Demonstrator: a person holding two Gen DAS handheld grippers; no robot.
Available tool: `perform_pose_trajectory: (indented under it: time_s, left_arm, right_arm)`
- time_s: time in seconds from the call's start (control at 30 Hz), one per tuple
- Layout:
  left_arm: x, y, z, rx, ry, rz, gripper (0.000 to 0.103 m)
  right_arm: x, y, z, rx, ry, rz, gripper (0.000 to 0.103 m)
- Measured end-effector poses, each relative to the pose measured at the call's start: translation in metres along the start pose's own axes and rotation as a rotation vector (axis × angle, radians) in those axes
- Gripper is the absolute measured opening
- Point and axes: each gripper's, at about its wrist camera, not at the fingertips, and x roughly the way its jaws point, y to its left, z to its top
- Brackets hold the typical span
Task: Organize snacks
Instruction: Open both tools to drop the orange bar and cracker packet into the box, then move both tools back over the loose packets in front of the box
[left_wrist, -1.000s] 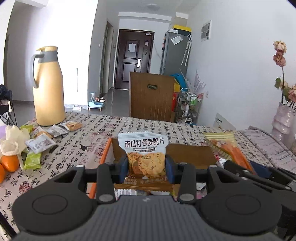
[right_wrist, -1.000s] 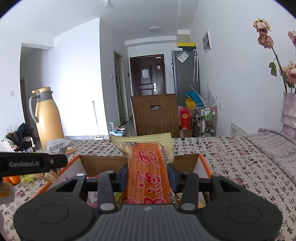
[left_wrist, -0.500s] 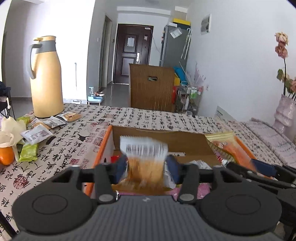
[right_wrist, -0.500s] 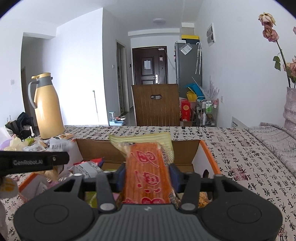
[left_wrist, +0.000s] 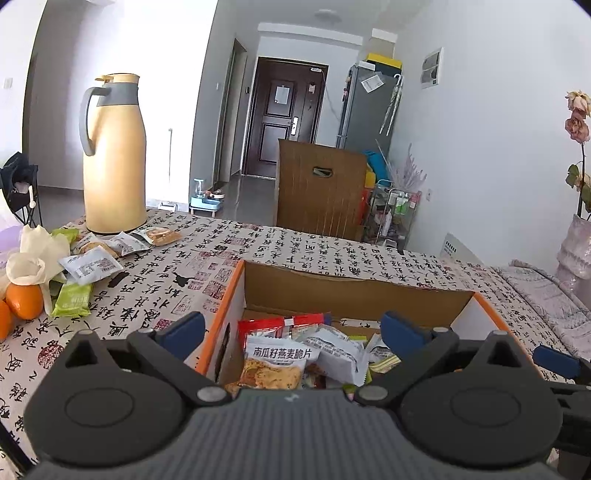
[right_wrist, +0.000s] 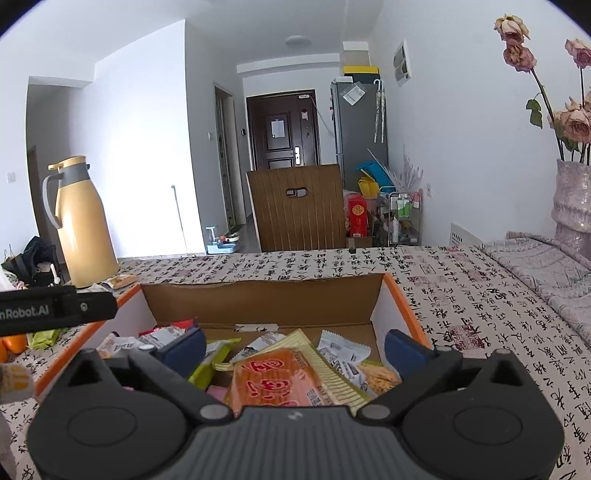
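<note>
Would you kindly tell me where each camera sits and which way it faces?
Left wrist: rides the left tool, facing slightly down into the cardboard box; its own opening fingers show, nothing between them.
Right wrist: rides the right tool, over the same box's right part and the orange packet; its own fingers show, plus the left tool's body at left.
Shared: box, yellow thermos, door.

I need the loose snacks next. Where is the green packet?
In the left wrist view, the green packet lies on the tablecloth at far left, beside the orange.
</note>
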Motion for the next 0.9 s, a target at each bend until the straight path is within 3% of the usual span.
perform_pose_trajectory:
  time_s: [0.5, 0.9]
  left_arm:
    - [-0.032, -0.009, 0.013, -0.003, -0.053, -0.001, 0.103]
    - [-0.074, -0.006, 0.001, 0.006, -0.048, -0.025, 0.103]
  right_arm:
    - [-0.030, 0.004, 0.013, -0.018, -0.021, 0.013, 0.103]
    - [-0.076, 0.008, 0.005, -0.035, -0.019, 0.020, 0.103]
